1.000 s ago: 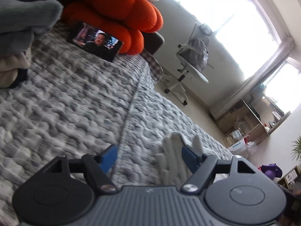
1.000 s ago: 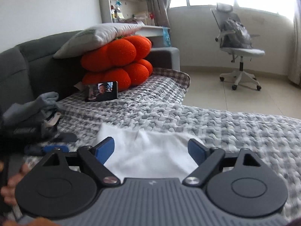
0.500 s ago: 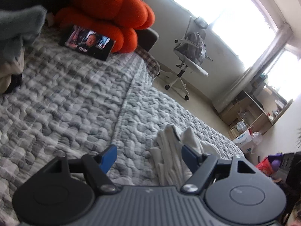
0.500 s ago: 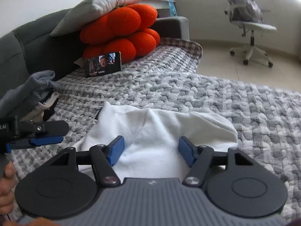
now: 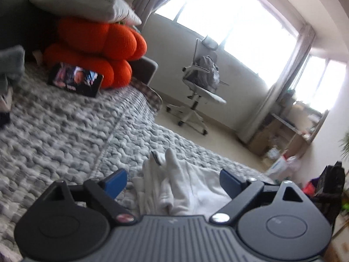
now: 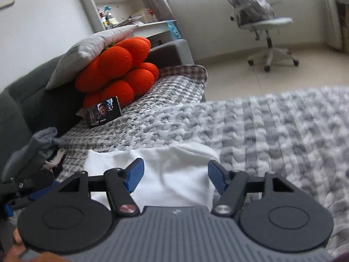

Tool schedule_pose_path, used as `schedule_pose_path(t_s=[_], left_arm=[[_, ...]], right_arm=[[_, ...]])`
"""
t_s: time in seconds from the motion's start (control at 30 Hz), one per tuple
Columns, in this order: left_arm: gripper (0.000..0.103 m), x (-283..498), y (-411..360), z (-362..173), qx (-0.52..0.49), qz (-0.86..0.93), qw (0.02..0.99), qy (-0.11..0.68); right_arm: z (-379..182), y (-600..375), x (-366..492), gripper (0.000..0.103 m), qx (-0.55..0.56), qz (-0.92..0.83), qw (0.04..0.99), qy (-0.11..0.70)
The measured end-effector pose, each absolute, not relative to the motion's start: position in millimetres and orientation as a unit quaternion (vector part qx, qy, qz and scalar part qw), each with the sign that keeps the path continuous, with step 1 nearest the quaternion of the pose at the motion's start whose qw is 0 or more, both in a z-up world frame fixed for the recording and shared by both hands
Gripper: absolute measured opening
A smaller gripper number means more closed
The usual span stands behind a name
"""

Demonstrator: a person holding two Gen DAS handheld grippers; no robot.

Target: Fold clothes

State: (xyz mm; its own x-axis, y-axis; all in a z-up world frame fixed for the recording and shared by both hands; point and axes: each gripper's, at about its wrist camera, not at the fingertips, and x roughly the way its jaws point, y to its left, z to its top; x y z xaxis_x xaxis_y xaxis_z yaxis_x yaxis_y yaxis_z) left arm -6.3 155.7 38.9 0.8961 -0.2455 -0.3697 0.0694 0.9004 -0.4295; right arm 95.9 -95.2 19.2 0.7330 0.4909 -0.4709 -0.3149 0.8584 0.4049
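The left hand-held gripper stands wide, its jaws having just been opening; the bunched edge of the white garment lies between the blue pads, and neither pad presses on it. The right hand-held gripper stands at a middling width, its jaws having just been closing, with the smoother part of the white garment between and below them; the pads stand clear of the cloth. The garment rests on the grey knitted blanket that covers the sofa. At the lower left of the right gripper's view, the left gripper's dark frame shows just beside the garment's edge. Left of that lies a pile of grey clothes. Farther ahead, a phone with a lit screen leans against orange cushions, with a grey pillow on top. Beyond the sofa, a white office chair stands on the floor by the window.
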Motion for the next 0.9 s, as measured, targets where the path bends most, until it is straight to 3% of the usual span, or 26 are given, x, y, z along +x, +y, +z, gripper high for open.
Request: schedule_pose_path(t_s=[0.17,0.23,0.33,0.43,0.6,0.83,0.87,0.9], left_arm=[[0.092,-14,129,41,-0.152,-0.076,0.966,0.194],[0.084,-12,118,40,-0.120,-0.072,0.972,0.189],[0.068,-4,111,32,-0.095,-0.059,0.970,0.215],[0.059,3,109,22,-0.075,-0.038,0.966,0.243],[0.059,6,115,13,-0.085,-0.040,0.963,0.253],[0.060,6,119,5,-0.106,-0.046,0.962,0.249],[0.060,5,118,5,-0.105,-0.045,0.962,0.248],[0.060,5,118,5,-0.105,-0.045,0.962,0.246]], right_arm=[[15,-102,95,0.046,0.168,0.238,0.912,0.289],[14,-103,96,0.040,0.162,0.236,0.912,0.293],[9,-103,101,0.039,0.163,0.238,0.908,0.303],[2,-103,102,0.039,0.156,0.243,0.907,0.306],[-6,-108,106,0.032,0.167,0.249,0.904,0.303],[-3,-107,100,0.033,0.164,0.243,0.910,0.294],[-1,-109,96,0.035,0.166,0.239,0.911,0.291],[2,-111,90,0.047,0.166,0.232,0.914,0.289]])
